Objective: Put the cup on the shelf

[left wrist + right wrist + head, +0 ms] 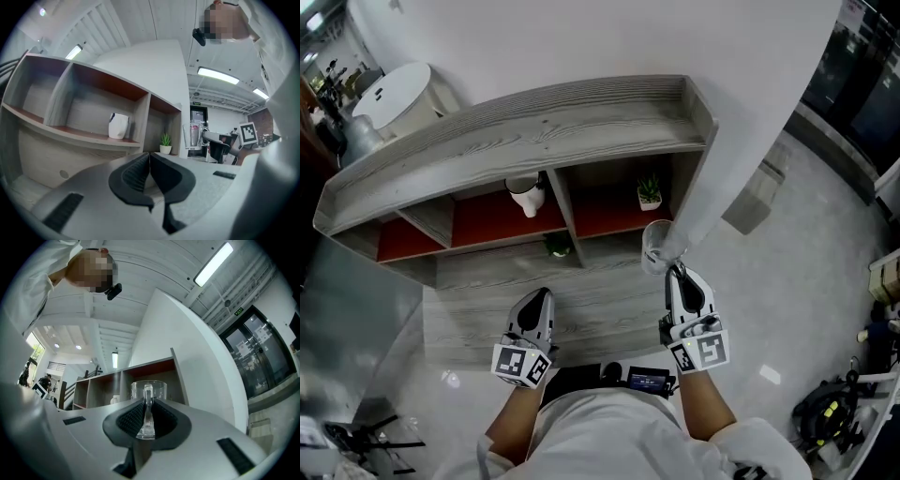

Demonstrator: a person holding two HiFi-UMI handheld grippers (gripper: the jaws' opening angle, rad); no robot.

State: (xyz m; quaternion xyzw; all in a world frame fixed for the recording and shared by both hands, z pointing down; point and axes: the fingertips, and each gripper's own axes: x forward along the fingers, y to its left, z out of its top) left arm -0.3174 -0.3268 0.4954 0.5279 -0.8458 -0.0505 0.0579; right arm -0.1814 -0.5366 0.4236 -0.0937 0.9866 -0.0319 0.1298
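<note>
A clear glass cup (656,246) with a handle hangs in front of the right end of the grey wooden shelf (534,127). My right gripper (676,272) is shut on the cup's handle. In the right gripper view the handle (147,418) stands upright between the pads, with the cup's body (148,389) beyond them and the shelf (140,376) behind it. My left gripper (542,296) sits to the left, shut and empty, in front of the shelf's lower board. In the left gripper view its jaws (150,164) meet; the cup (193,136) shows at the right.
The shelf's red-backed compartments hold a white jug (526,195) and a small potted plant (650,192); another small plant (558,246) sits lower down. A white pillar (750,141) rises right of the shelf. A round white table (392,94) stands at back left, black gear (825,412) on the floor right.
</note>
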